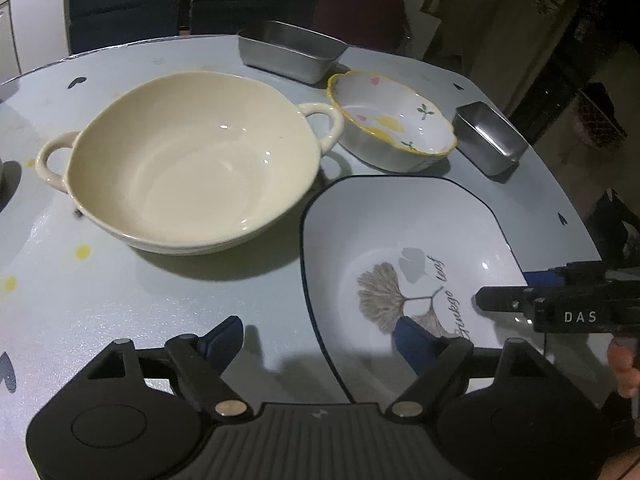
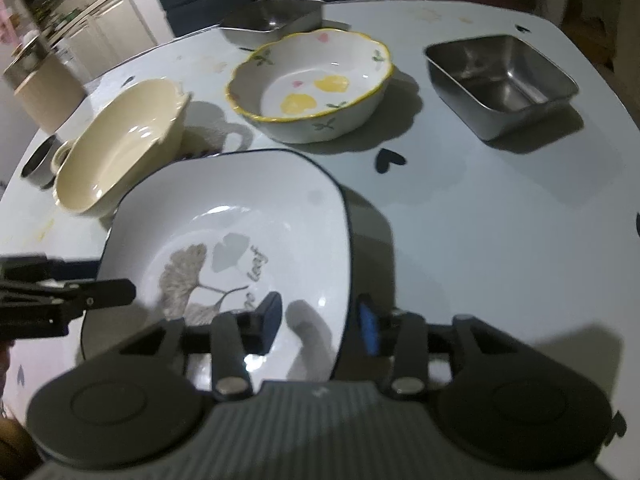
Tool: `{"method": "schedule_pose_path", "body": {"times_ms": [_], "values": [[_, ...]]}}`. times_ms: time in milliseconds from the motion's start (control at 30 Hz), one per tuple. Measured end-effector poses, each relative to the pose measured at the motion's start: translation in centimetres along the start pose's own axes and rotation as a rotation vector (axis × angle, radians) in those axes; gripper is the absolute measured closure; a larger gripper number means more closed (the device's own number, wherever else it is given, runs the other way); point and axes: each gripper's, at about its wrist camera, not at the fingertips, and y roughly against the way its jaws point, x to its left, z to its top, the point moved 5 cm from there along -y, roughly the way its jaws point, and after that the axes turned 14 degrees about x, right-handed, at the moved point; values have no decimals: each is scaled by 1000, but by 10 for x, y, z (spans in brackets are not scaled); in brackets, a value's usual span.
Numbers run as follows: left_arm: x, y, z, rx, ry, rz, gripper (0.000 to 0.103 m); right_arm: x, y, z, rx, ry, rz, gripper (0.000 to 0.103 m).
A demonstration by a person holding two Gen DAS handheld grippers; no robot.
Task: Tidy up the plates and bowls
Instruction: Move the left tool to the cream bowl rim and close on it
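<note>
The squarish white plate with a dark blue rim and a ginkgo-leaf print (image 1: 404, 240) lies flat on the pale blue table (image 1: 200, 304), close to its near edge, and both hand-held grippers stand over it. The left gripper (image 1: 320, 340) is spread wide, straddling the plate's left rim: one blue finger (image 1: 224, 340) is outside over bare tabletop, the other is inside over the print, and neither pad presses on the rim. The right gripper (image 2: 320, 320) is about half open across the plate's right rim, with one finger (image 2: 270, 316) inside the plate and the other just outside the edge; no grip shows.

Behind the plate, toward the table's left side, sits the cream two-handled ceramic bowl (image 1: 192, 168). Just beside it is the scalloped white bowl with a yellow rim and painted fruit (image 2: 308, 84). A square steel tray (image 2: 500, 80) stands near the right edge, and another steel tray (image 1: 292, 50) stands at the far edge.
</note>
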Motion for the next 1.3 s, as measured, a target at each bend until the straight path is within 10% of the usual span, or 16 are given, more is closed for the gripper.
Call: {"method": "schedule_pose_path", "body": {"times_ms": [267,800,1300], "values": [[3,17,-3,-27,10,9,5,-2,10,-12,-45,-8,-21,0],[35,100,26,-257,28,129,4,27,88,27,-325,-9,-14,0],[108,134,69,-345,182,175,6,93,68,87,-351,6,93,0]]}}
